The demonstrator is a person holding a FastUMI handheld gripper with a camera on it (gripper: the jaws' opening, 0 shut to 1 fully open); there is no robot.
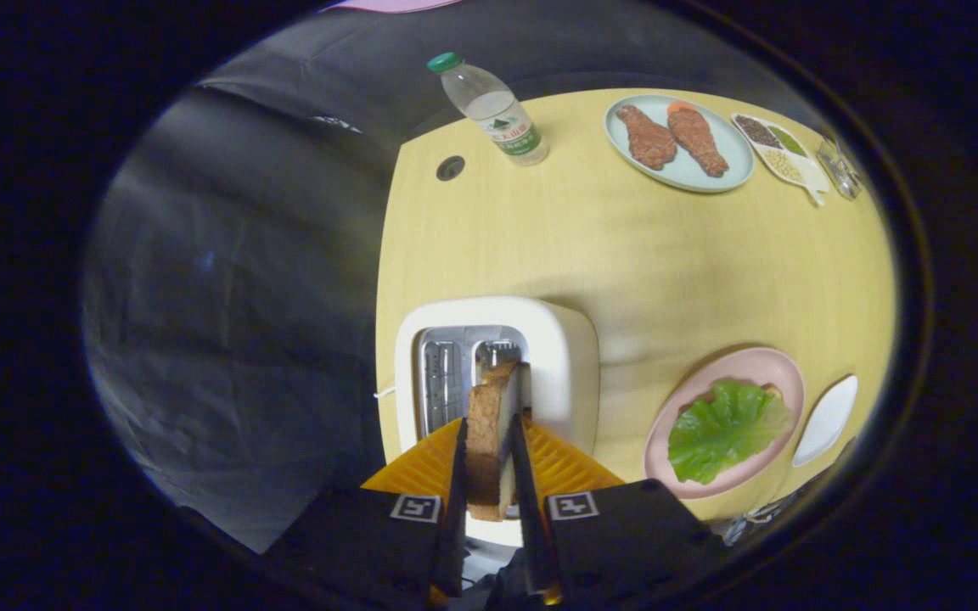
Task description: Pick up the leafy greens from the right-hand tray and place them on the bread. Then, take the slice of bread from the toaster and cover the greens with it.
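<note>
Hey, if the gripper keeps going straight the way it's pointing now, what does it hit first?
Most likely the toaster. The gripper is shut on the bread slice, which stands directly over the slots, so the slice would go back in, though depth is unclear.

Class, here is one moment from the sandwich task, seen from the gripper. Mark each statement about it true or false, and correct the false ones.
1. The gripper is shut on the slice of bread. True.
2. The leafy greens lie on the pink plate. True.
3. The water bottle lies on its side beside the toaster. False: it stands upright at the table's far edge, well beyond the toaster.
4. The pale blue plate holds the greens. False: it holds two brown pieces of meat.
5. The slice of bread covers the greens. False: it is between the fingers, over the toaster.
</note>
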